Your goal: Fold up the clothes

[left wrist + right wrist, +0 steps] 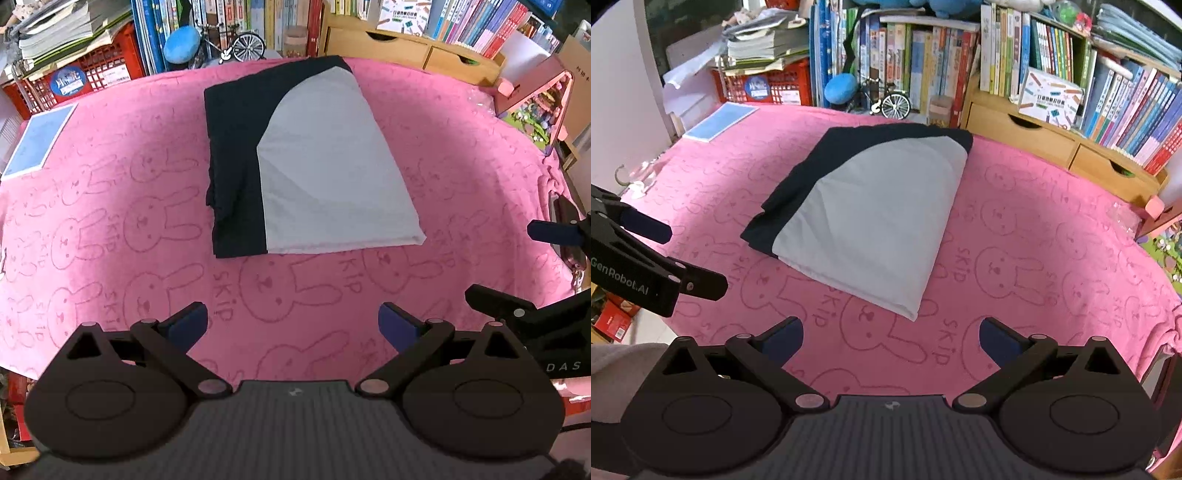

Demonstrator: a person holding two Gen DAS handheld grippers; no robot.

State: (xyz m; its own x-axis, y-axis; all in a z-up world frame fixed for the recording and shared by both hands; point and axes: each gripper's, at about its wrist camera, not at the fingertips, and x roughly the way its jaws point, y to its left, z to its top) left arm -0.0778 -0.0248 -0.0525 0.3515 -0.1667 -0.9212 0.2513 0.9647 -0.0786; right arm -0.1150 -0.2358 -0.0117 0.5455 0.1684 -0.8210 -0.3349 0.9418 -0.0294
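A black and white garment lies folded into a neat packet in the middle of the pink rabbit-print blanket; the right wrist view shows the same garment. My left gripper hovers open over the blanket, short of the garment's near edge, with nothing between its fingers. My right gripper is open too, just short of the garment's near white corner. Each gripper shows at the edge of the other's view: the right gripper, the left gripper.
A blue booklet lies on the blanket's far left. Books, a red crate, a model bicycle and wooden drawers line the back. A pink toy house stands at the right.
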